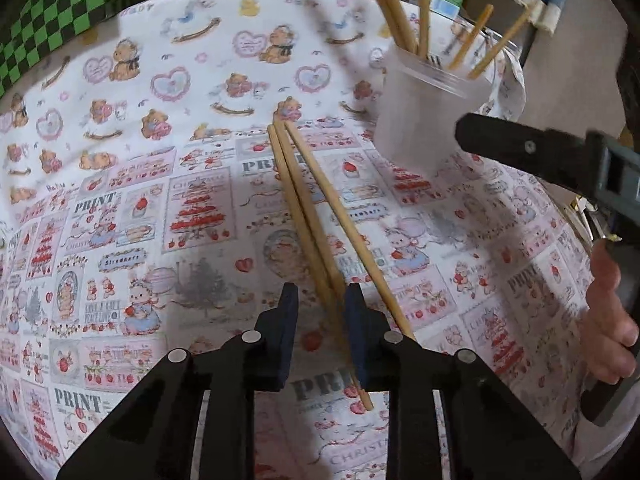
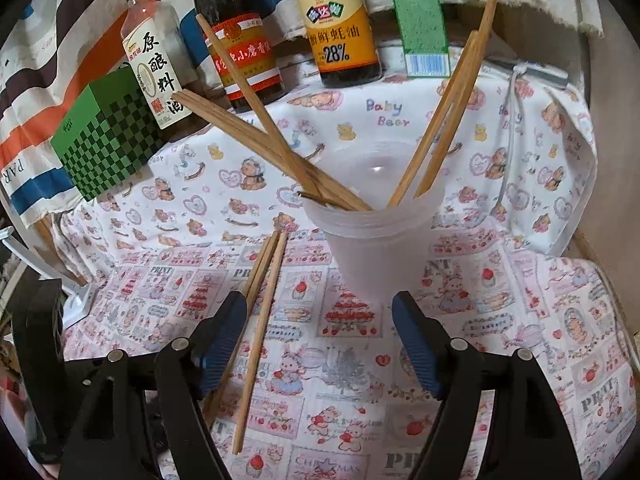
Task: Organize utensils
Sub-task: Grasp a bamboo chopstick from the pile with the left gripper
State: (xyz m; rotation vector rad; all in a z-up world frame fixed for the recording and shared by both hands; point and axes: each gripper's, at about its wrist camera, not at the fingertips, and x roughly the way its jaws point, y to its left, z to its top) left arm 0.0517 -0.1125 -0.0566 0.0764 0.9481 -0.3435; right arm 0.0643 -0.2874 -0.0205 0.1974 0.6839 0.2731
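Wooden chopsticks [image 1: 316,216] lying between the left gripper [image 1: 322,320] jaws, partly open, gripping nothing, right gripper [image 2: 320,344] jaws gaping wide, empty, facing translucent cup [image 2: 376,240].

We count three loose chopsticks [image 2: 260,312] on the cloth, one plastic cup [image 2: 372,236], three sauce bottles [image 2: 340,28], two green cartons [image 2: 424,24]; chopsticks inside the cup overlap, uncountable.

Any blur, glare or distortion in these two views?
Left wrist view: the right gripper and cup are smeared by motion blur; the loose chopsticks stay fairly sharp. Right wrist view: sharp overall, a small glint inside the cup. Both show fisheye bending and dark corners.
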